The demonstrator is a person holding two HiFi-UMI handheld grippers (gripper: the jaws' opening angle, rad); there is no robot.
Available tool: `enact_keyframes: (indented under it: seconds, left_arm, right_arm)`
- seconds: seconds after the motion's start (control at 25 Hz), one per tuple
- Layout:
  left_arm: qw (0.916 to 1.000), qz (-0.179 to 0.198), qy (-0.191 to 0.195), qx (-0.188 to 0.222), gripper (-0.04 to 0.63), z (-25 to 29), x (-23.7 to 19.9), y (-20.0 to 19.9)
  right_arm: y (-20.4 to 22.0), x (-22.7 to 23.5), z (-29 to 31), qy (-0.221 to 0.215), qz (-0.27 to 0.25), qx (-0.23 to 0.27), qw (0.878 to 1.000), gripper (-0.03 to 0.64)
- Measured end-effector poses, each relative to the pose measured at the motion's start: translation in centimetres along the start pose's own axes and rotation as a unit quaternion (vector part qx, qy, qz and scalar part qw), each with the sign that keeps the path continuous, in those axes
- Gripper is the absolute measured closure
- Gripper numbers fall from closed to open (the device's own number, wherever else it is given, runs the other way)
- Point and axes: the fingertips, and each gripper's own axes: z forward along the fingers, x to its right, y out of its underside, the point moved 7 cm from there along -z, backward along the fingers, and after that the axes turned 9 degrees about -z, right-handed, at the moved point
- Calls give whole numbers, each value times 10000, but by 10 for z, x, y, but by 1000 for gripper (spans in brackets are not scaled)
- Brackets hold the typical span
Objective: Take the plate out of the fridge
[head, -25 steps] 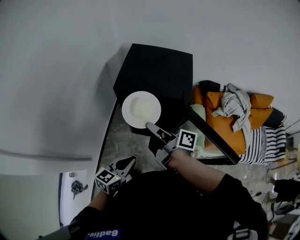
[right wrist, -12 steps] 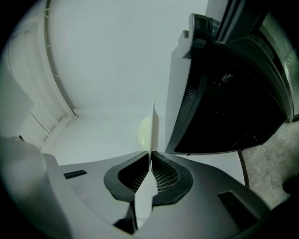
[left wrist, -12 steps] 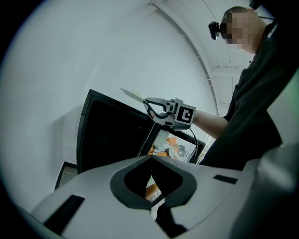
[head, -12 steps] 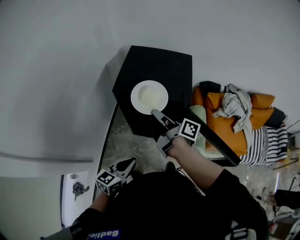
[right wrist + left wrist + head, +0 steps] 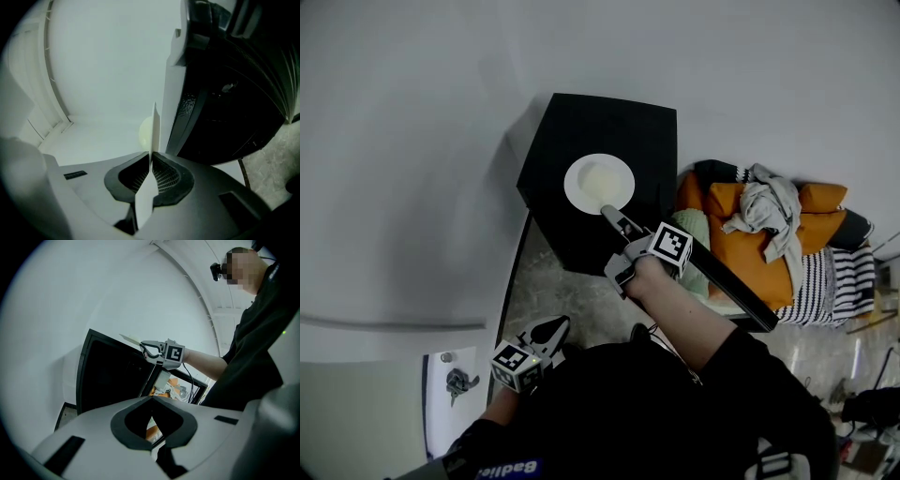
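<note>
Head view, round white plate [image 5: 598,181], pale centre

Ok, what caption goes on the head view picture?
Right gripper holds a white plate above the black fridge; left gripper hangs shut.

— What's over on the right?
— An orange cushion [image 5: 750,251], with a crumpled grey cloth [image 5: 766,214] lying on top of it and black-and-white striped fabric [image 5: 830,286] just beside it.
— And lower down?
— Mottled stone floor [image 5: 551,298]. At the lower left lies a white sheet [image 5: 441,398] bearing a small grey figure.
</note>
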Motion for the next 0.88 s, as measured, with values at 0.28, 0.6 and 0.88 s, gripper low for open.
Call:
enact_keyframes:
  seconds: [0.28, 0.6, 0.88]
  left_arm:
    - [10000, -8, -34, -49, 597, 2, -1, -4]
    - [10000, -5, -67, -53, 597, 2, 2, 2]
    - [10000, 4, -88, -40, 597, 1, 0, 3]
  right_arm:
    - [-9, 8, 12, 36, 198, 145, 9997, 595]
    - [-12, 17, 14, 80, 255, 295, 9992, 595]
    - [-12, 25, 18, 136, 345, 346, 9987, 595]
